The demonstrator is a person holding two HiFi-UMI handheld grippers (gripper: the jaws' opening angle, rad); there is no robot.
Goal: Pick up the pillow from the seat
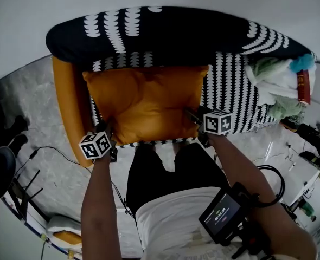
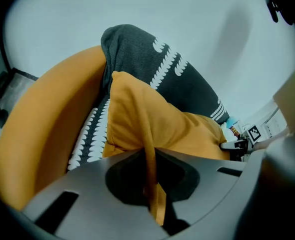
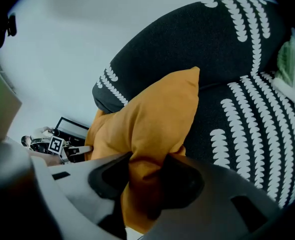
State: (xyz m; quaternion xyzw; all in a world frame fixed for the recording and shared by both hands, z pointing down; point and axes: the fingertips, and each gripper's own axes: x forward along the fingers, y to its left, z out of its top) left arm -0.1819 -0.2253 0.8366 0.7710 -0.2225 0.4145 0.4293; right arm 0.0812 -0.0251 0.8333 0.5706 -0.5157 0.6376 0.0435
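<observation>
Left claw (image 2: pixel 150 183) nipped tight on thin corner of pillow (image 1: pixel 146 104); right claw (image 3: pixel 146 184) pinches thicker fold. Both front corners held, likely for level lift off seat (image 1: pixel 233 99).

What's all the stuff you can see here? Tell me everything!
Pillow: one, orange, on the sofa seat.
Sofa: one, black with white pattern, orange armrest.
Clothes: one pile, white and green, sofa's right end.
Cable: one, black, floor at left.
Screen: one, black, near the person's waist.
Arms: two, bare, reaching forward.
Left tongs: one, grey, shut on pillow's left front corner.
Right tongs: one, grey, shut on its right front corner.
</observation>
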